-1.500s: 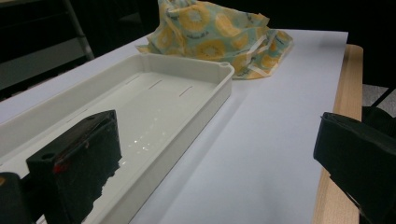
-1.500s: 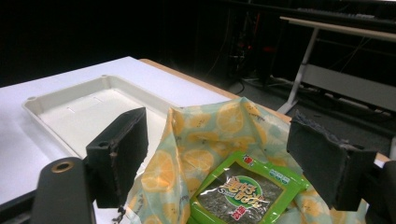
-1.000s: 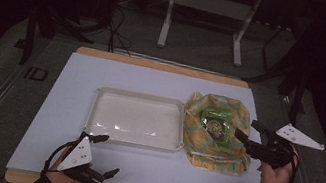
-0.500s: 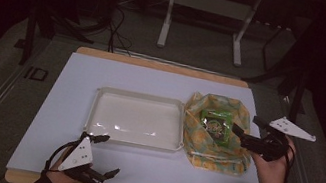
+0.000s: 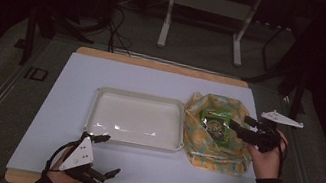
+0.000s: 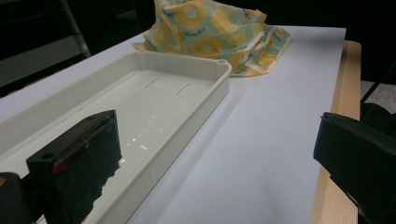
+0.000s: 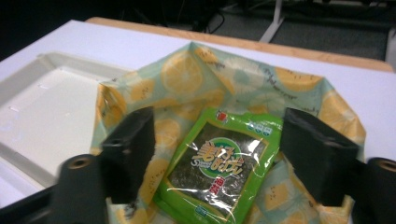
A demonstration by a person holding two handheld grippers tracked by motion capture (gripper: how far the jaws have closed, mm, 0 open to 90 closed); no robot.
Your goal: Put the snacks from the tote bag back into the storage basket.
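In the lemon-print bag (image 7: 196, 79) | green seaweed packet (image 7: 219, 163), clear window | right gripper (image 7: 217, 154) fingers spread astride it

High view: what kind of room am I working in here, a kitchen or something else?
Probably a lab or recording studio, not a kitchen: a white sheet over a wooden-edged table in a dark room, metal stand legs and loose black cables on grey floor behind it.
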